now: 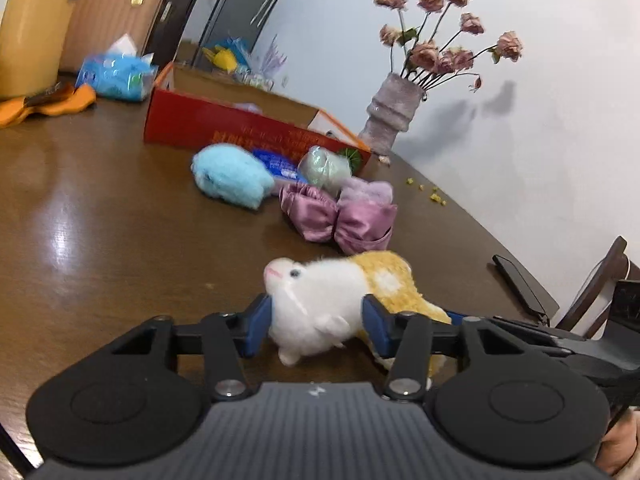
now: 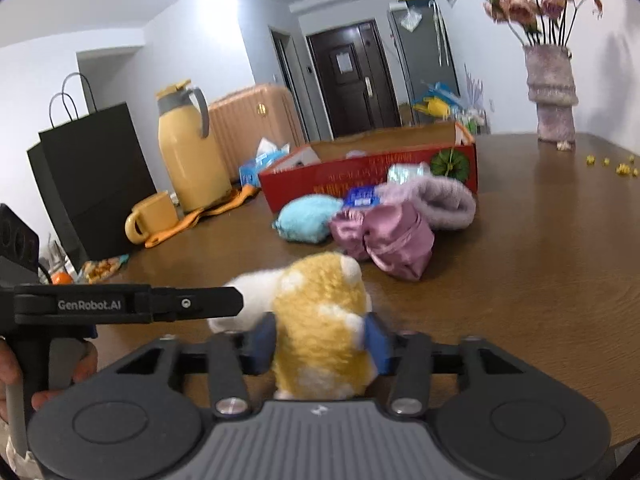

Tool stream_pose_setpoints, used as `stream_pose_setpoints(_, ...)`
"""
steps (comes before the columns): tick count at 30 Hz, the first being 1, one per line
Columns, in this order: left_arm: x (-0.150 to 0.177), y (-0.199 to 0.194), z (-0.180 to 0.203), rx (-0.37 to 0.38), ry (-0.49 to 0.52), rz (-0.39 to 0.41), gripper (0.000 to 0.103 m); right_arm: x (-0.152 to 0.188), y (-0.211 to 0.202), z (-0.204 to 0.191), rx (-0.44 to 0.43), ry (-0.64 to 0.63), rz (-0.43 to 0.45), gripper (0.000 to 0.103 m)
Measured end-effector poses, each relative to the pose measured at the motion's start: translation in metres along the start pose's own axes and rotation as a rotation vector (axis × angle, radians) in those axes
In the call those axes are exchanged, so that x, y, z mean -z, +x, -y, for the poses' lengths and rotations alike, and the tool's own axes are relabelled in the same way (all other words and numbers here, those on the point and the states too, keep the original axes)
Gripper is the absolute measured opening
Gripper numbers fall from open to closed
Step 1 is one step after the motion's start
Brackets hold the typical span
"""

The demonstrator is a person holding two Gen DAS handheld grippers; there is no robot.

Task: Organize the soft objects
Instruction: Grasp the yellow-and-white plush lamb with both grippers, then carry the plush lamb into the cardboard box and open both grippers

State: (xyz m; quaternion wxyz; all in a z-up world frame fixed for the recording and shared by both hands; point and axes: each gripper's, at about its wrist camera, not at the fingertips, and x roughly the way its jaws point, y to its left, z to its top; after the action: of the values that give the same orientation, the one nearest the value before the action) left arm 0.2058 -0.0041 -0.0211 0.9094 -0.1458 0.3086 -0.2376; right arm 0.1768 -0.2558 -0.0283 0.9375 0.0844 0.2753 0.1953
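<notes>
A white and yellow plush hamster is held by both grippers above the brown table. My left gripper is shut on its white front half. My right gripper is shut on its yellow back half. Further off lie a blue plush, a pink satin bow, a lilac fluffy piece and a pale green wrapped ball. Behind them stands an open red cardboard box, which also shows in the right wrist view.
A vase of dried roses stands by the wall, with yellow crumbs near it. A yellow jug, a mug, a black paper bag and tissue packs stand at the left. A phone lies at the table's right edge.
</notes>
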Motion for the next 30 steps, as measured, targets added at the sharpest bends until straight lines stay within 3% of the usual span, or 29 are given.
stream_pose_setpoints(6,-0.014,-0.003,-0.003,0.020,-0.024,0.030,0.039,-0.015,-0.003,-0.001,-0.011,0.014,-0.014,0.040)
stream_pose_setpoints(12,-0.090,0.020,0.002,0.087,0.031,0.121,0.039,-0.078,0.000,0.003,0.002,-0.061,0.098,0.039)
stream_pose_setpoints(17,-0.188,0.095,-0.004,0.139,0.072,0.106,0.039,-0.162,0.051,0.034,0.073,-0.112,0.137,0.039)
stream_pose_setpoints(23,-0.288,0.229,-0.032,0.080,0.024,-0.030,0.039,-0.264,0.168,0.107,0.120,-0.023,0.032,0.039)
stream_pose_setpoints(26,-0.312,0.287,-0.050,0.054,-0.020,-0.093,0.039,-0.288,0.220,0.140,0.142,0.027,-0.035,0.038)
stream_pose_setpoints(30,-0.320,0.344,-0.066,-0.025,-0.032,-0.164,0.038,-0.302,0.282,0.168,0.186,0.033,-0.129,0.038)
